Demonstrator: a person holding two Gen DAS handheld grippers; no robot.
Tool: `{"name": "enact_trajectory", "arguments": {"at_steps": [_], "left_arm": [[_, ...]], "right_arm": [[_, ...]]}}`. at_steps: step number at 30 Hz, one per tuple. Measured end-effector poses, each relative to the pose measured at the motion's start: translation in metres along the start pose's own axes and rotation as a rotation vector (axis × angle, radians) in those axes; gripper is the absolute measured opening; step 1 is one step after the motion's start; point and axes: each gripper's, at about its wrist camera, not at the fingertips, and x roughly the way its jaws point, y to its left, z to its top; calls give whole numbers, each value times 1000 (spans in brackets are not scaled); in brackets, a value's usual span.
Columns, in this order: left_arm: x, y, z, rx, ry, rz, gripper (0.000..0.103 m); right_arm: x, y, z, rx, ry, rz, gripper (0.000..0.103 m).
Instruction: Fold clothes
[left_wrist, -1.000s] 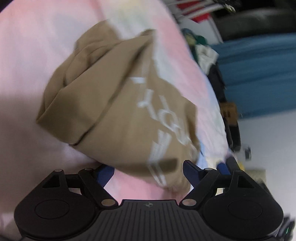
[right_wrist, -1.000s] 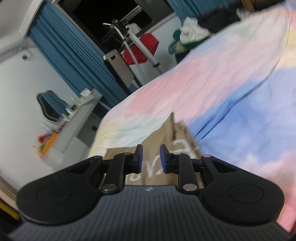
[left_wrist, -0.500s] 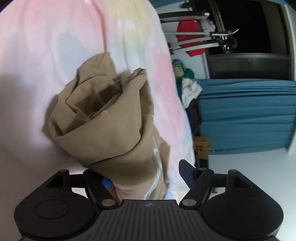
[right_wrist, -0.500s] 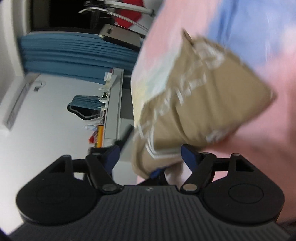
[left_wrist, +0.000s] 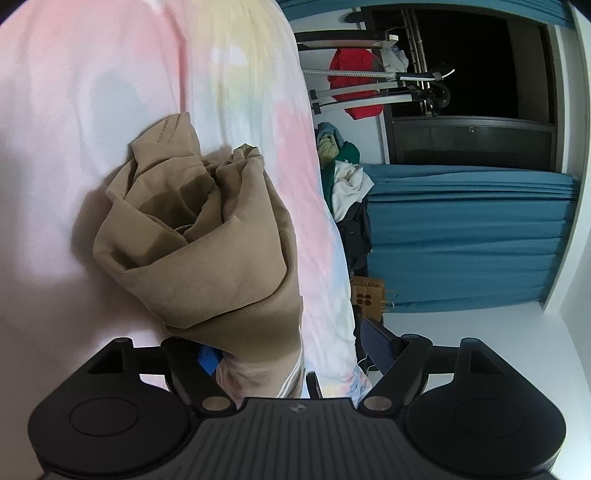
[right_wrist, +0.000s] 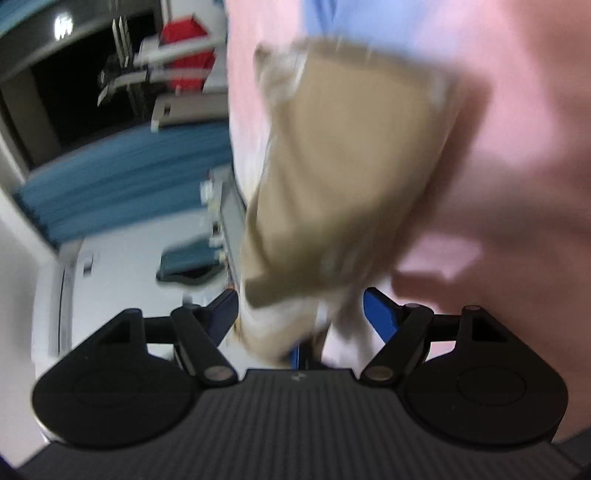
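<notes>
Now we see both tongs, left tongs (left_wrist: 291, 356) and right tongs (right_wrist: 301, 314), spread wide, tan garment (left_wrist: 207, 243) bunched on the pastel bedsheet (left_wrist: 74, 92).

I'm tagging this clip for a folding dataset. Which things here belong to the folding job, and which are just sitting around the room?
Part of the job:
tan garment, bunched on the bed
pastel tie-dye bedsheet it lies on
left claw, open
right claw, open

Just lying about:
clothes pile beside the bed
red garment on the drying rack
blue curtain
cardboard box

Blk grippers, blue fingers (left_wrist: 378, 345).
</notes>
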Motion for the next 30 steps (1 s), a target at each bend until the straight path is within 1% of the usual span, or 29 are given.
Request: {"name": "enact_trajectory", "arguments": {"at_steps": [2, 4, 5, 6, 7, 8, 10, 11, 13, 16, 17, 19, 21, 23, 25, 27, 30], "left_arm": [[7, 3, 0, -14, 3, 6, 79], [9, 10, -2, -61, 14, 16, 81], [11, 14, -3, -78, 19, 30, 83], [13, 18, -5, -93, 24, 45, 83], [14, 22, -6, -95, 31, 71, 83], [16, 25, -8, -94, 35, 94, 83], [23, 27, -9, -84, 35, 121, 80], [25, 28, -9, -80, 35, 134, 78], [24, 32, -5, -106, 28, 138, 75], [21, 38, -2, -135, 20, 131, 72], [21, 39, -1, -137, 15, 133, 68], [20, 40, 0, -140, 8, 134, 63], [16, 36, 0, -112, -6, 121, 56], [9, 29, -3, -67, -24, 101, 47], [6, 21, -6, -38, -27, 85, 42], [3, 13, -9, -19, -21, 67, 39], [0, 2, -16, -10, 7, 49, 37]], "right_arm": [[-11, 1, 9, -27, -99, -20, 77], [-22, 0, 14, -47, -192, -51, 76], [-24, -2, 16, -51, -226, -52, 72], [-25, -2, 16, -62, -238, -60, 69], [-25, -1, 14, -88, -243, -81, 62], [-25, 1, 13, -116, -249, -101, 51], [-26, 7, 12, -189, -267, -134, 38], [-27, 9, 12, -207, -271, -129, 32], [-28, 15, 14, -237, -278, -113, 28], [-35, 20, 13, -264, -279, -89, 26], [-40, 21, 11, -270, -282, -82, 25], [-48, 23, 7, -283, -288, -66, 24], [-55, 26, 1, -300, -294, -54, 24], [-63, 31, -5, -321, -305, -50, 24], [-67, 38, -11, -334, -324, -51, 24], [-76, 43, -18, -335, -343, -45, 24], [-95, 42, -26, -292, -370, -13, 24]]}}
